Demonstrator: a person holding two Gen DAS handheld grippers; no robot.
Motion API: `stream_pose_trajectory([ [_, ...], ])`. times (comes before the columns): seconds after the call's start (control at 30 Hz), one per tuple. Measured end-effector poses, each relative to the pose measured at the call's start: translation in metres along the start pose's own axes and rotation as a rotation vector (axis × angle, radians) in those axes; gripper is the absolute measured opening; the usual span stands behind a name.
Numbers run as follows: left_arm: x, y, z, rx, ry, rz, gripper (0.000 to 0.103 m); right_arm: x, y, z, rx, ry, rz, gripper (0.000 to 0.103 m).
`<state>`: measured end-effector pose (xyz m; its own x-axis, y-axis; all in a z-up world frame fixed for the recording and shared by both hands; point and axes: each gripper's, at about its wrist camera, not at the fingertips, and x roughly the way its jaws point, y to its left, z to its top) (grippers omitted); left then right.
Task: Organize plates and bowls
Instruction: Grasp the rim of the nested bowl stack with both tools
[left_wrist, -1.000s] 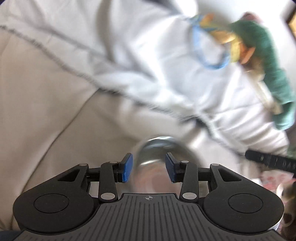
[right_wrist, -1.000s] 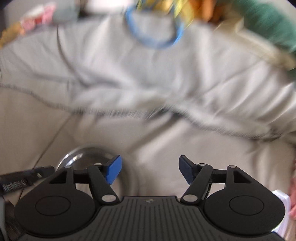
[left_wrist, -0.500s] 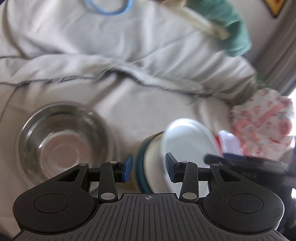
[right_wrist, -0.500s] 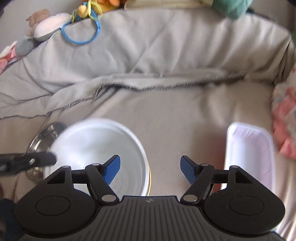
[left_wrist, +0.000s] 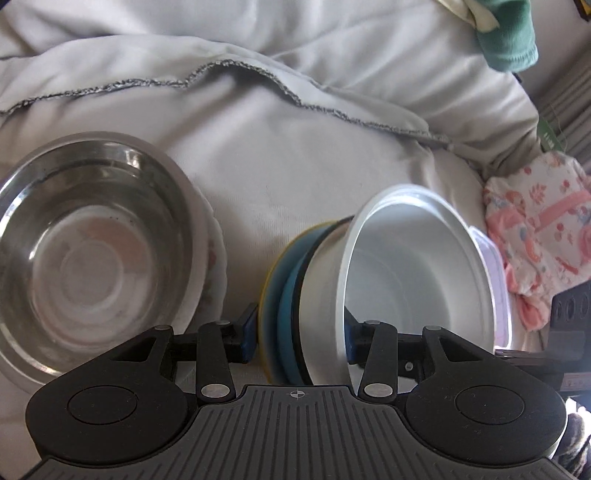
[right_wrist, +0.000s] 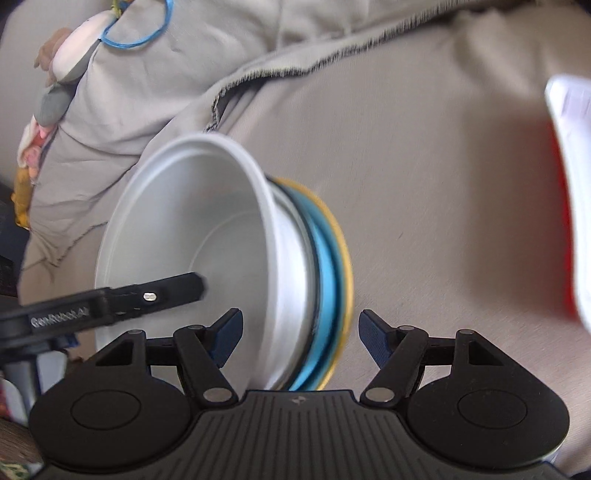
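A white bowl sits on a blue plate and a yellow plate, a stack that looks tipped on the grey bedding. My left gripper straddles its near rim, one pad outside the yellow plate and one inside the bowl. Its jaws are opening, and I see no firm press. From the other side my right gripper straddles the same white bowl. Its jaws are closing, with a gap still left beside the yellow plate. A steel bowl rests on a floral plate at the left.
A white tray lies to the right of the stack. A pink floral cloth is bunched at the right edge. Folded grey bedding rises behind. A plush toy and a blue ring lie on it.
Both grippers have closed in on the stack, whose rim now stands between each pair of fingers. The left jaws stand a little wider. The steel bowl has slid left in the left view.
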<state>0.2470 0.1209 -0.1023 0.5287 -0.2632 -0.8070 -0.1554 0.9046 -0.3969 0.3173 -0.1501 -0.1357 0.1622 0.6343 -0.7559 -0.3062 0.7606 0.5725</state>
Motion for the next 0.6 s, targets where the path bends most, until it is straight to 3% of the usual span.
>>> stream_pose_trajectory([
  [0.17, 0.001, 0.002, -0.004, -0.031, 0.021, 0.0, 0.044, 0.006, 0.003, -0.004, 0.011, 0.032, 0.065, 0.069],
  [0.37, -0.004, 0.002, -0.011, -0.021, 0.055, -0.023, 0.045, 0.004, 0.013, -0.015, -0.011, 0.002, 0.023, 0.069],
  [0.6, -0.027, 0.017, -0.057, -0.062, 0.134, -0.059, 0.045, -0.005, 0.016, -0.042, -0.031, 0.048, 0.031, 0.07],
])
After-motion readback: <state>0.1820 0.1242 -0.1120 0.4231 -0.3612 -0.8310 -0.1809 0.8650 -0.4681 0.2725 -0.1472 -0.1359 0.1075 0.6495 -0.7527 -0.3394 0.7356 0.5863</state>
